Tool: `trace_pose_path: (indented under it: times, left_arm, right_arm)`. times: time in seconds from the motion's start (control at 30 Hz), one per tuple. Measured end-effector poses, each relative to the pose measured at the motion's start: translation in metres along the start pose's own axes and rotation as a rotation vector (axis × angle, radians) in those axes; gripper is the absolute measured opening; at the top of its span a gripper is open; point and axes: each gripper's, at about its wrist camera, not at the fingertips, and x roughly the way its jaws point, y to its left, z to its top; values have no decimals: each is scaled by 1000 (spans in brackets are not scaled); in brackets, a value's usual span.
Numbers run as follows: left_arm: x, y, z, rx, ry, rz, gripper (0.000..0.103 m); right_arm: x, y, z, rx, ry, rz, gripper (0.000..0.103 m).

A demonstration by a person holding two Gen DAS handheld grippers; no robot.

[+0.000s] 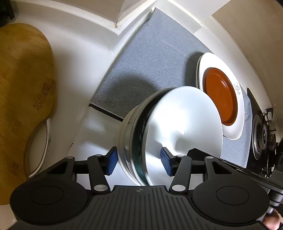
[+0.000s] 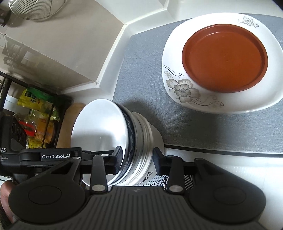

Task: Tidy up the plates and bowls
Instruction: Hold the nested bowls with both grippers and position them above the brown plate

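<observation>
A stack of nested white bowls is held between both grippers, tilted on its side. My left gripper straddles its rim, blue pads on either side, and is shut on it. My right gripper clamps the same stack of bowls from the opposite side. A white flowered plate with a brown plate on it lies on the grey mat, ahead and to the right. Both plates show in the left wrist view, white and brown.
A wooden cutting board leans at the left. A gas stove burner sits at the right edge. A shelf with packets and bottles stands at the left. A wire basket hangs above. White counter wall borders the mat.
</observation>
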Motion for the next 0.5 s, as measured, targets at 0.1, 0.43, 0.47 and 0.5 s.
trace_pose_path:
  times: [0.1,0.43,0.47,0.5]
  left_arm:
    - [-3,-3,1,8,-5,0,55]
    - [-11,-25,9,60,-27,6,55]
    - [-10,-27,11,63,-33,7,55]
    - [-8,-29,13,69,-31,16,55]
  right_arm:
    - [-5,-1,1,-4,-9,2,41]
    - [-31,-3,9,-19,-88,16,41]
    - [-31,-4,11,-14,-96,18,42]
    - [-29,-6,12,-11,-91,18,42]
